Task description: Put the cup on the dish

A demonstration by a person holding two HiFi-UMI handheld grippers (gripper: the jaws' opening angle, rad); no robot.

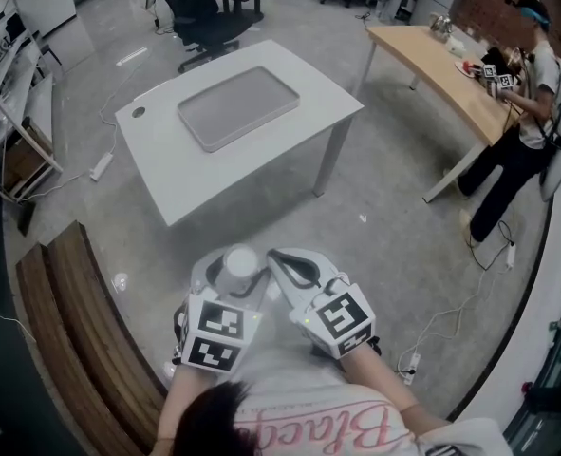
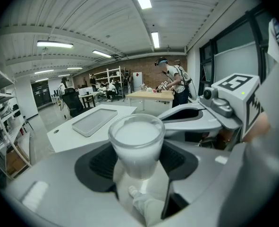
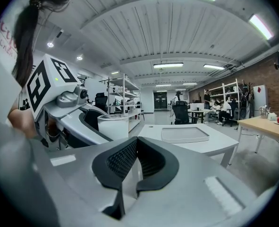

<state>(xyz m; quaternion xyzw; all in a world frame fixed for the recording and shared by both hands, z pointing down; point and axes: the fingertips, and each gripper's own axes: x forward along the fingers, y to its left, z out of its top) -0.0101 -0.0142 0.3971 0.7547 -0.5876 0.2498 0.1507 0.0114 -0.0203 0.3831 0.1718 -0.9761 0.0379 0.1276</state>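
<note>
A white frosted cup (image 1: 241, 261) is held upright close to my body, with my left gripper (image 1: 233, 272) shut on it. In the left gripper view the cup (image 2: 137, 143) stands between the two dark pads, which press on its sides. Just to the right is my right gripper (image 1: 282, 262), shut with nothing in it; its pads (image 3: 122, 161) meet in the right gripper view. The dish, a flat grey tray (image 1: 238, 108), lies on the white table (image 1: 176, 174) some way ahead of both grippers. It also shows as the tray (image 2: 94, 119) and the tray (image 3: 184, 135).
A black office chair (image 1: 200, 12) stands behind the white table. A wooden table (image 1: 432, 65) with a person (image 1: 532, 112) at it is at the right. A curved wooden bench (image 1: 71, 331) and metal shelves (image 1: 5, 103) are at the left. Cables lie on the floor.
</note>
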